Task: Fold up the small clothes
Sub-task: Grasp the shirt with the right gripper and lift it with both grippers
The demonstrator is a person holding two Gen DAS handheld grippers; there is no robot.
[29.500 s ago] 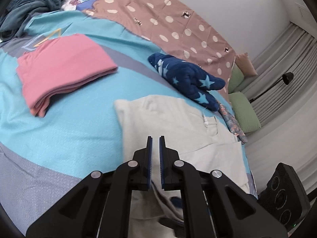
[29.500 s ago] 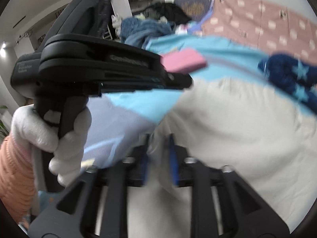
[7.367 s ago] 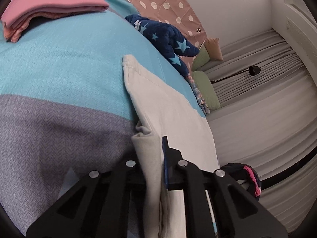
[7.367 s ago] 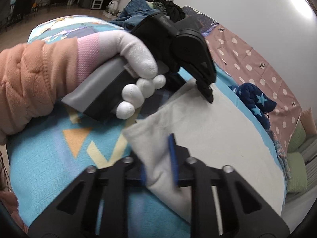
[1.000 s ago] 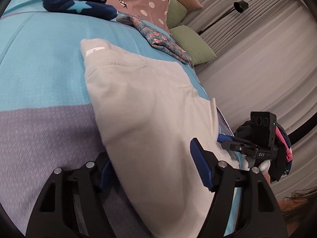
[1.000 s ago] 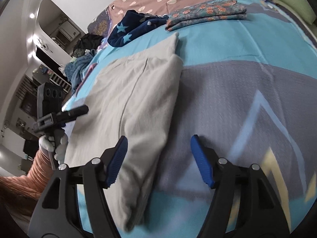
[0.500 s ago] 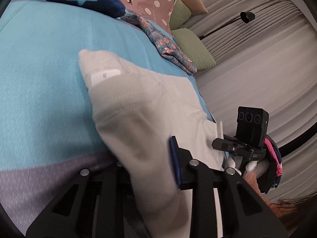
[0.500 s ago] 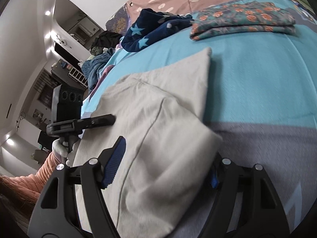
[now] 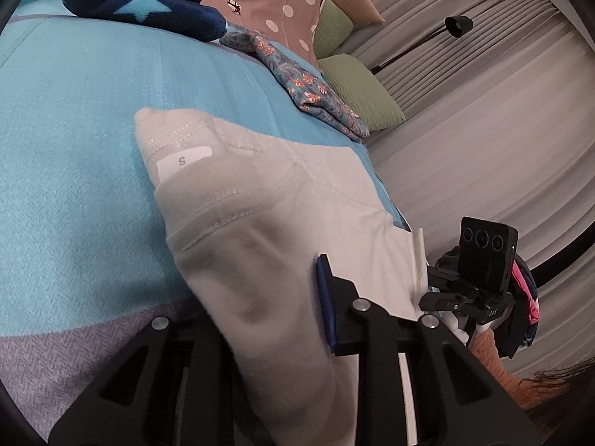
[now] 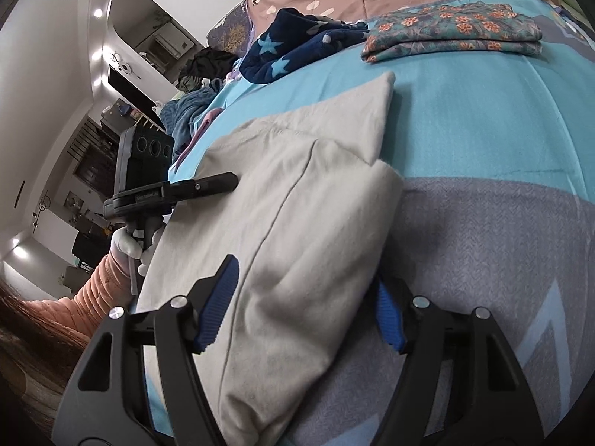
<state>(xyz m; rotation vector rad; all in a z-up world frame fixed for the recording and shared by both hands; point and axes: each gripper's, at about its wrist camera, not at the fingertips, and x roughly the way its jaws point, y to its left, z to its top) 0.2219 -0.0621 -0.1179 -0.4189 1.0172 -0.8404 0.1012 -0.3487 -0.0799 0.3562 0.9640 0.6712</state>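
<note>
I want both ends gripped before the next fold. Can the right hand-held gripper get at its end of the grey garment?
Probably yes: the right hand-held gripper stands open astride the grey garment, nothing between.

Layout, right wrist view: the folded garment [image 10: 297, 200] lies on the bedspread [image 10: 483, 119], its near end between the right gripper's [image 10: 303, 310] fingers. The left gripper [image 10: 208, 186] rests at its left edge. Far beyond lie the star blanket [image 10: 297, 52], left, and a folded floral cloth [image 10: 453, 33], right.
</note>
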